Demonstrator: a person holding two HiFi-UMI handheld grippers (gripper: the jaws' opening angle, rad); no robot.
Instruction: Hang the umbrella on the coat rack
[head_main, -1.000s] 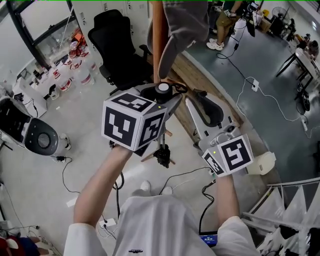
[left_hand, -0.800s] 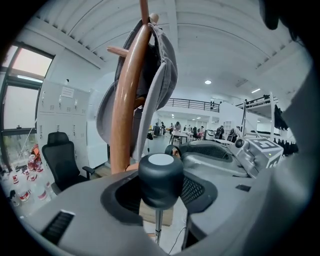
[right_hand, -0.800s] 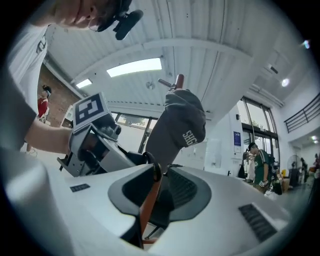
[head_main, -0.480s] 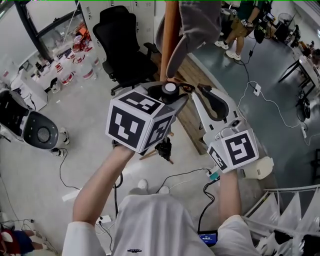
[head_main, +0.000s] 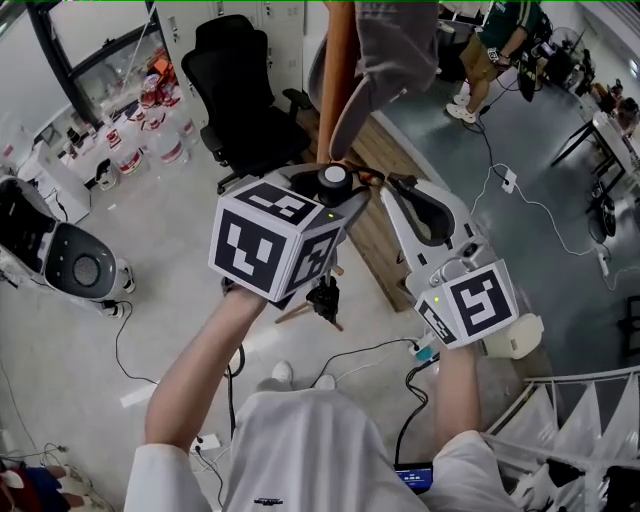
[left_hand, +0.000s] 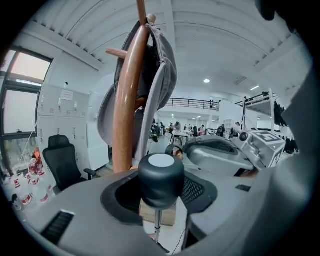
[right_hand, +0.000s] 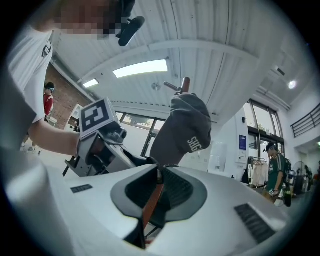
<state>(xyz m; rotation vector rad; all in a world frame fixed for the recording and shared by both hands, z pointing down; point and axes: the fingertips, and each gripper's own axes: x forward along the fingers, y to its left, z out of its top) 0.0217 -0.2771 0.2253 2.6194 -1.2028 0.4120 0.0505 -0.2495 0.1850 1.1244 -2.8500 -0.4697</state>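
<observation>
A: Where are we placing the umbrella (head_main: 325, 298)?
B: We're seeing it hanging folded under the left tool (head_main: 338, 200), well above the floor (head_main: 80, 380). The left tool is clamping the dark round handle (left_hand: 161, 176) between its jaws. The right tool (right_hand: 156, 187) is pinching the orange strap (right_hand: 151, 205), jaws nearly together on it.
A: And the coat rack (left_hand: 126, 100)?
B: Its wooden pole is standing at 12 o'clock, just beyond both tools. A grey cap (right_hand: 185, 127) is hanging on it. We're spotting one bare peg (left_hand: 117, 52) sticking out at 11 o'clock in the left gripper view.
A: What are we flagging as risk?
B: We're guessing the strap is the weak point. It's thin, so it may be slipping out of the pinch before the loop is going over a peg. The cap is crowding the pole, so we could be knocking it off or snagging the strap on it. If the left tool is letting go too early, the umbrella is dropping to the floor. A swinging umbrella could also be bumping the pole.
A: Surface and room?
B: No tabletop here. We're looking at a pale hard floor with cables (head_main: 360, 350) trailing at 6 o'clock and a wooden strip (head_main: 372, 245) under the rack. There's a black office chair (head_main: 240, 90) at 11 o'clock, bottles (head_main: 150, 110) at 10 o'clock, and people (head_main: 490, 50) standing at 1 o'clock in an open workshop.
</observation>
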